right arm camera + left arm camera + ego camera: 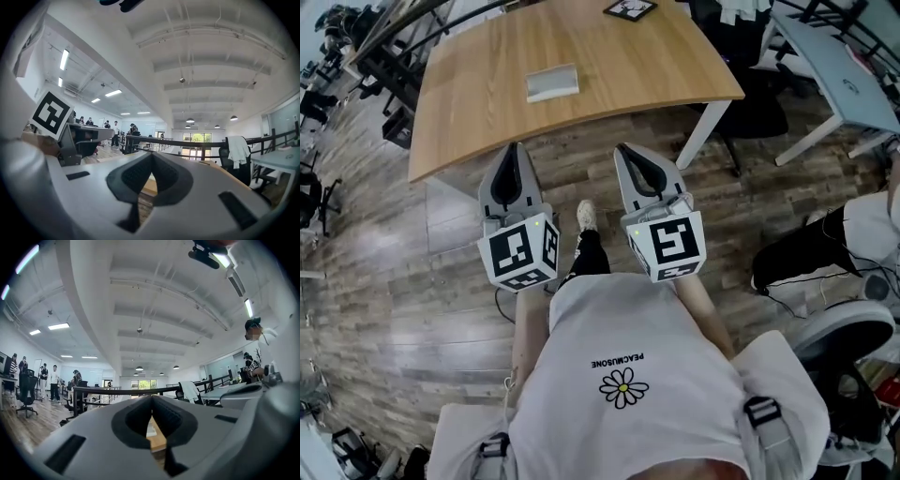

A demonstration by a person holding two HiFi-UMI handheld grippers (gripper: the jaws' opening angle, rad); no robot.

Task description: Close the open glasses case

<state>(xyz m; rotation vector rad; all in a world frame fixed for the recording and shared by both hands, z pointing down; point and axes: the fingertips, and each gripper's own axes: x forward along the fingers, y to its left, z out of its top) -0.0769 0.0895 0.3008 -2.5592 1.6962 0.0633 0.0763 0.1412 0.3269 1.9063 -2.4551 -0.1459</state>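
Two grippers point level and side by side toward a wooden table (pixel 656 66), the left gripper (pixel 513 150) and the right gripper (pixel 624 150), and both sets of jaws are clenched with nothing between them. In each gripper's own view the dark ribbed pads meet tip to tip. Only a narrow slit stays below the tips, and it shows a little of the table's wood.

The glasses case (pixel 552 82) lies flat on the table, well ahead of both pairs of jaws and touching neither. It sits ahead and a little right of the left jaws, and ahead and left of the right jaws. It is a pale grey rectangle whose long axis runs across the line the jaws point along, with its right end turned slightly farther away. No lettering can be read on it, and from this height I cannot tell which part is the lid.

Behind the jaws, each gripper carries a cube with black-and-white square markers. A similar marker tile (pixel 629 8) rests at the table's far edge. The person's white T-shirt (pixel 628 319) bears the word "PEACMUSONE" with a daisy (pixel 624 387) printed beside it.
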